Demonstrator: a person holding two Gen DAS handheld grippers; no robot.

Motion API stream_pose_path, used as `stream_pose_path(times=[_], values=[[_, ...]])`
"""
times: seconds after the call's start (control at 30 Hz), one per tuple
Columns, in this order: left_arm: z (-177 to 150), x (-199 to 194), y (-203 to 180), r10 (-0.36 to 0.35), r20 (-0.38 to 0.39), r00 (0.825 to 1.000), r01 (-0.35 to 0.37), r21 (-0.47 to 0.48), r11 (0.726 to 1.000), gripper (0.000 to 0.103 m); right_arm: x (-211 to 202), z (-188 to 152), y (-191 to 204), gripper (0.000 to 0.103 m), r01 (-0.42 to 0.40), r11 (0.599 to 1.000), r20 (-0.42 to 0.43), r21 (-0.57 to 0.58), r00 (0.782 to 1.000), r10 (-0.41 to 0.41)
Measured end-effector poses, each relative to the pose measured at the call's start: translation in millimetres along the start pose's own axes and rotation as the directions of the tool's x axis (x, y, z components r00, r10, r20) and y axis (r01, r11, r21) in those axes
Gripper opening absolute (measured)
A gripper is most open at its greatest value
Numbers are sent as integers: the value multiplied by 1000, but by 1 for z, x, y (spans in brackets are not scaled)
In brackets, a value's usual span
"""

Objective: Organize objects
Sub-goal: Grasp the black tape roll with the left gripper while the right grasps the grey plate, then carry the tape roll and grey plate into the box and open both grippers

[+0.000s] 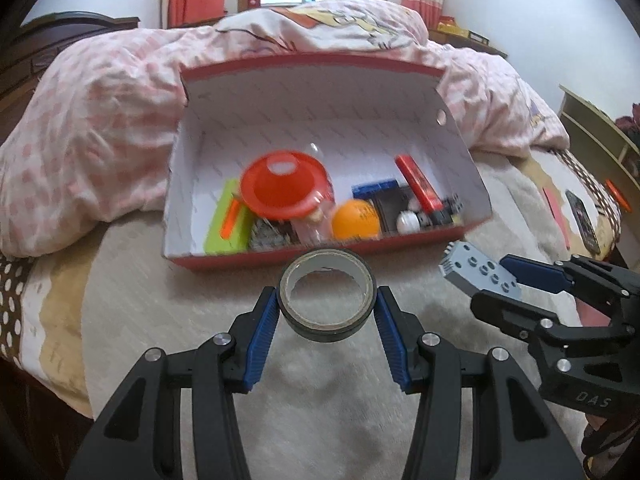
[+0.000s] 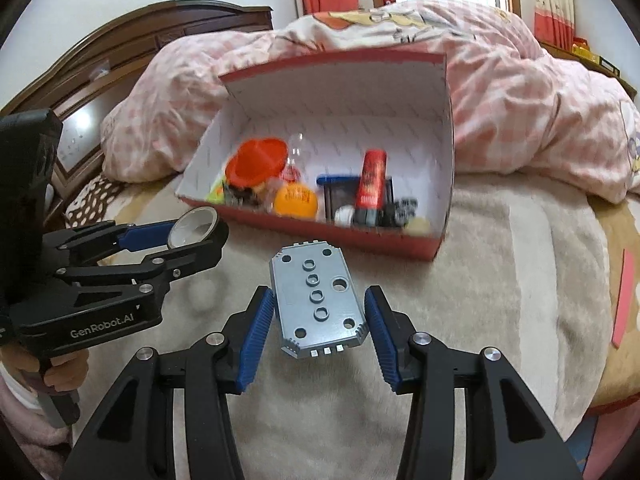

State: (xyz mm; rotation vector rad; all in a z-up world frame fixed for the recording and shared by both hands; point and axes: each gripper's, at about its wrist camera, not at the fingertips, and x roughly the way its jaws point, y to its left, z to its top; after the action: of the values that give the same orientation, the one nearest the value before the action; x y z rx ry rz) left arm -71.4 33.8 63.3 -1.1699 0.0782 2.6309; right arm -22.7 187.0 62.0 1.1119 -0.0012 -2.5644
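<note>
Left wrist view: left gripper [image 1: 327,307] pinches a dark roll of adhesive tape with a grey inner core [image 1: 328,298], blue pads on both sides of the roll, hole facing up toward the camera. Roll hangs above the beige plush blanket [image 1: 200,312], just short of the near wall of the red cardboard box with white lining [image 1: 280,258]. Box lies straight ahead of the claw, its long side across the view, lid flap standing up at the back against the pink checked quilt [image 1: 100,120]. Right wrist view: right gripper [image 2: 319,312] clamps a flat light-grey plastic plate with round holes and studs [image 2: 318,300] across its short width; plate's long axis points forward at the box. Inside the box: orange round plastic lid [image 1: 280,190], orange ping-pong ball [image 1: 355,219], lime-green block [image 1: 228,220], red tube [image 1: 418,182], small white ball [image 1: 408,222], other bits too blurred to name. Both loads are about equally near the front rim; the tape sits opposite the box's middle, the plate further right. Judgement: next move is forward and over the rim for either hand, then release. Free floor looks limited to the back of the box, so dropping at the front edge risks landing on the ball or lid.
</note>
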Motion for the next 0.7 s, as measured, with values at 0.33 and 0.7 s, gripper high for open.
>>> stream_pose_path(times=[0.33,0.7], values=[[34,1,17,33,36,999,-31,-57,998,49,-3,33,0,48,25,1000,42,-15,999,-24],[68,24,22,45,51,998,-41,-72,997,49,21,62,-6,48,54,999,42,3,998,-54]])
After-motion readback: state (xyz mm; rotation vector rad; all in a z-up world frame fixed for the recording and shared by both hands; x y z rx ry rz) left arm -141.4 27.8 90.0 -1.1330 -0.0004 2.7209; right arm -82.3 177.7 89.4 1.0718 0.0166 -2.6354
